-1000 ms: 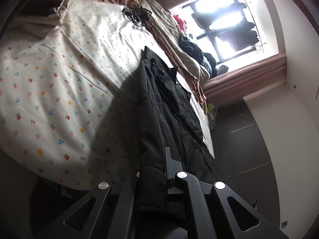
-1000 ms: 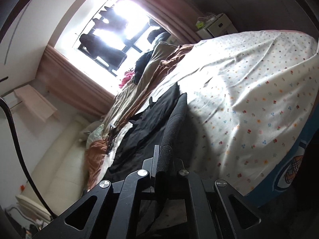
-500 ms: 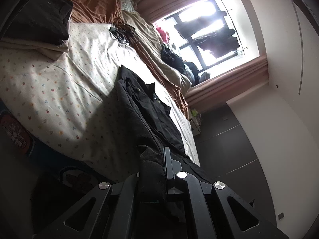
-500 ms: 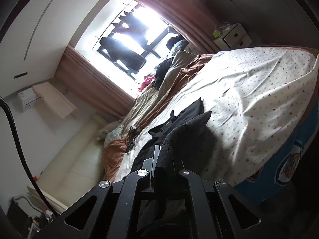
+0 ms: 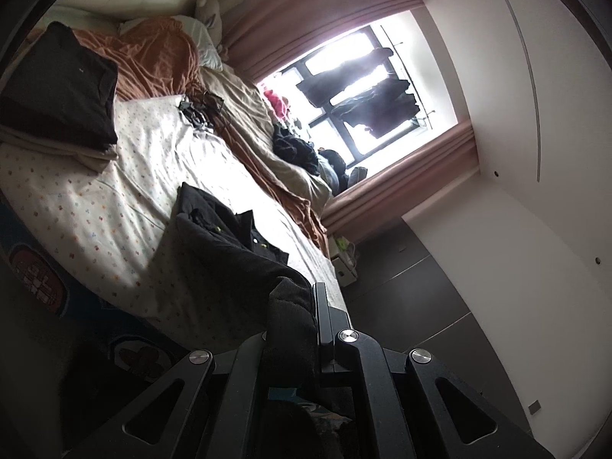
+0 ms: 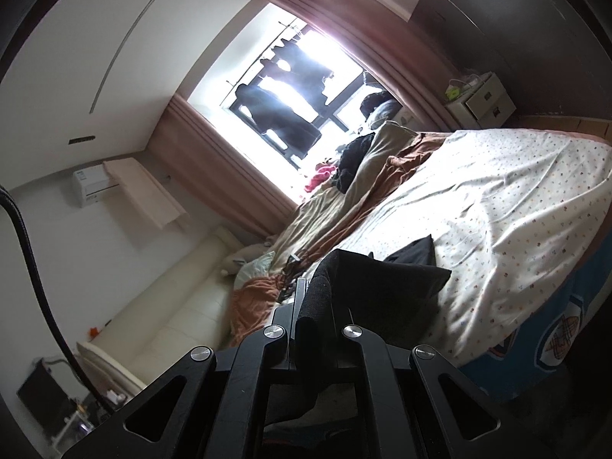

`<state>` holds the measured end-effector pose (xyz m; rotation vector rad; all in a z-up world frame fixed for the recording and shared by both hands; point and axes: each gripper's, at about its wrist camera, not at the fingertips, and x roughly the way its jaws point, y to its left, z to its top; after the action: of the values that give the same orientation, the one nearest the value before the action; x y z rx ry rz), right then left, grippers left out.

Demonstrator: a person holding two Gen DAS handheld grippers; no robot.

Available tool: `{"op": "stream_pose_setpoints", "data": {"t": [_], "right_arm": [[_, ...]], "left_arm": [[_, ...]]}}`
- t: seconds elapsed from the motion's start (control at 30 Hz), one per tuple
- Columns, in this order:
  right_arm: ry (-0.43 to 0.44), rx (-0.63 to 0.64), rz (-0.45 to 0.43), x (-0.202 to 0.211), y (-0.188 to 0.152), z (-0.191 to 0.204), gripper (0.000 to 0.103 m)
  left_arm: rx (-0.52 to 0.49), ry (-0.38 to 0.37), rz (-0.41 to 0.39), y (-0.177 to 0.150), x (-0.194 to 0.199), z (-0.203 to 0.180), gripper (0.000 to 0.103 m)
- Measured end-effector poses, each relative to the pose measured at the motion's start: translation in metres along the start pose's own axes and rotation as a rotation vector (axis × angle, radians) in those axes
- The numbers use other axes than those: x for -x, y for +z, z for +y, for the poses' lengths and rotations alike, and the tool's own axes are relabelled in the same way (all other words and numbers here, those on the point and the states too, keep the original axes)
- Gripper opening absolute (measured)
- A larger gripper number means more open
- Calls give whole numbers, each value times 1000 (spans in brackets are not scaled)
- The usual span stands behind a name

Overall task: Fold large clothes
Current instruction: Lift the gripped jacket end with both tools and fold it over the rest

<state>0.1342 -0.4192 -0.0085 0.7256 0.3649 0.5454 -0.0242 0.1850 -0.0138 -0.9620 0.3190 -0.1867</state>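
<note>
A large black garment [image 5: 229, 244] with small buttons hangs between my two grippers above the bed's flowered sheet [image 5: 114, 206]. My left gripper [image 5: 302, 306] is shut on one bunched edge of it. In the right wrist view the same black garment [image 6: 382, 279] rises from the sheet [image 6: 497, 210], its far part still lying on the bed, and my right gripper [image 6: 313, 298] is shut on another edge. Both views are tilted sideways. The pinched cloth hides the inner faces of the fingers.
A folded dark garment on beige cloth [image 5: 57, 88] lies at the bed's head end. A rumpled brown and beige blanket [image 5: 244, 122] with dark clothes runs along the window side. A white nightstand [image 6: 482, 99] stands by the dark wardrobe. A cream sofa [image 6: 172, 306] is at the left.
Both grippers have risen and pulled back from the bed, lifting the black garment's near edge off the sheet. More of the room and window shows now. The grips stayed shut.
</note>
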Motion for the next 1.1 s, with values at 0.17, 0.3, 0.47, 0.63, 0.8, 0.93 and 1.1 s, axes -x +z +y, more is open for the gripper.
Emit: {"op": "stream_pose_setpoints", "data": {"t": [0.17,0.3,0.47,0.63,0.8,0.93,1.1], "right_arm": [[1,-7,2,-12,3,-3,4],[-17,-12,8,-30,12,-9,4],[-30,6,15,-60,26,-10,4],[-41,12,17,-93,42,-10,4],[-64,13,14,-119,59,-10,4],[-88,6,21,-141,74,-16,4],[-99,-7,37,-168,85,-23,4]], "left_arm": [[-17,-5,2,10,-4,-6,2],[-26,-22,11,22,-22,-5,2],[-26,-26,14,40,-49,1,2],[-31,-19,13,62,-75,1,2],[-53,-4,28,89,-107,-4,2],[-68,-10,38,107,-132,-12,2],[-69,13,45,121,-156,-11,2]]}}
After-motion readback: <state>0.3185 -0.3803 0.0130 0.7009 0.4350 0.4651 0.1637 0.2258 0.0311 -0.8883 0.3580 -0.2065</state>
